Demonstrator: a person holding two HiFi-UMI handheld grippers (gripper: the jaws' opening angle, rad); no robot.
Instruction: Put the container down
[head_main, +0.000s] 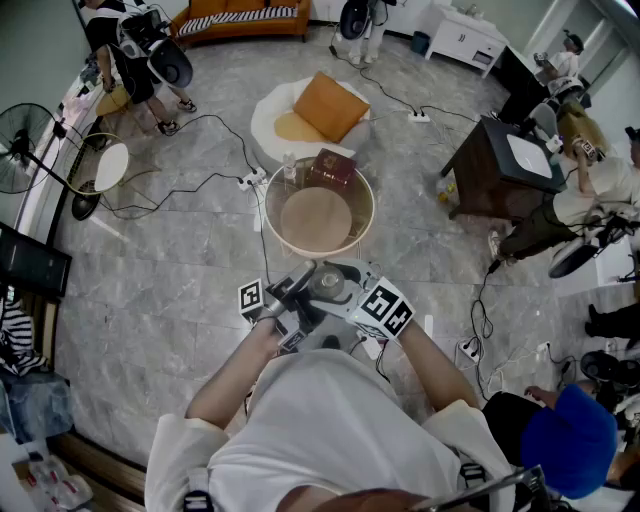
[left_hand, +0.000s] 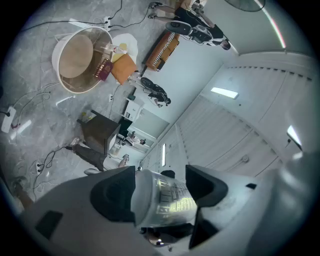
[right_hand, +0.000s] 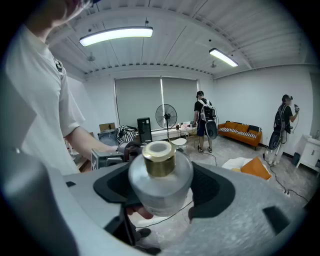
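Bottle (right_hand: 160, 177) held at chest, neck up, clamped in right tongs (right_hand: 161, 189); left tongs (left_hand: 159, 194) prob squeezing its body too, hard to tell; round desk (head_main: 315, 222) lies straight ahead & lower.

We are seeing a round table (head_main: 316, 220) standing on the grey tiled floor (head_main: 170, 290). A dark red book (head_main: 331, 167) is lying at its far edge, and black cables (head_main: 190, 185) are running across the floor.
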